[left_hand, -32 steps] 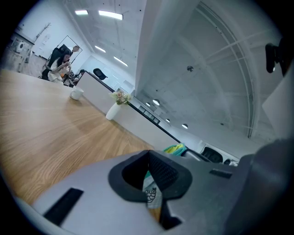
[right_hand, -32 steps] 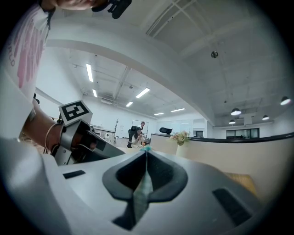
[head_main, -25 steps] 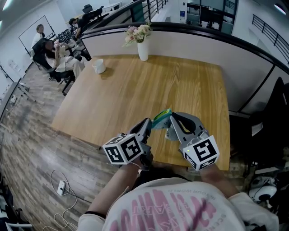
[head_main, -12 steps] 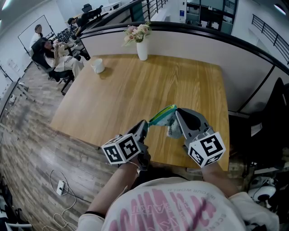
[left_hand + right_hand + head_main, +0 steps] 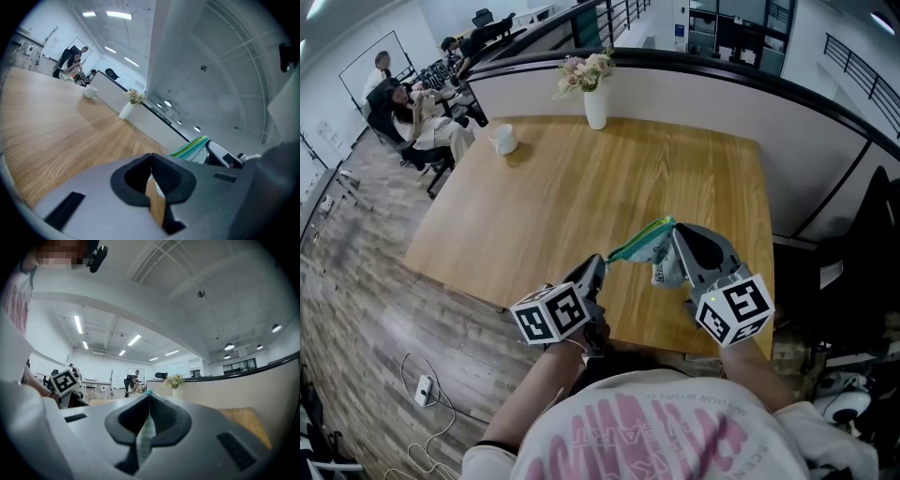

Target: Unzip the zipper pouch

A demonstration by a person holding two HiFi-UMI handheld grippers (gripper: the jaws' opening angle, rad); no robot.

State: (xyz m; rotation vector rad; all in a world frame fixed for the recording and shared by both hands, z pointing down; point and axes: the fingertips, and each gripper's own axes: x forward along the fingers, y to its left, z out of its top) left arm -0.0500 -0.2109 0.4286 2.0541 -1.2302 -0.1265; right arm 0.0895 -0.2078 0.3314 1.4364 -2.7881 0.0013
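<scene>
In right gripper view only: pouch (image 5: 143, 439) strip betw. right gripper (image 5: 149, 398) fingers

Table (image 5: 581, 187) was smooth pale wood with fine grain, pouch (image 5: 654, 246) looked soft limp cloth, left gripper (image 5: 602, 263) and right gripper (image 5: 673, 231) were matt grey plastic with ribbed black pads (image 5: 167, 176), vase (image 5: 596, 105) was glossy white.

Wooden table (image 5: 581, 187), plank floor (image 5: 356, 309), white vase (image 5: 596, 105)

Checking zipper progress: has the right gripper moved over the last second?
Yes. The right gripper has drifted right, toward the right edge of the table, away from the left gripper.
</scene>
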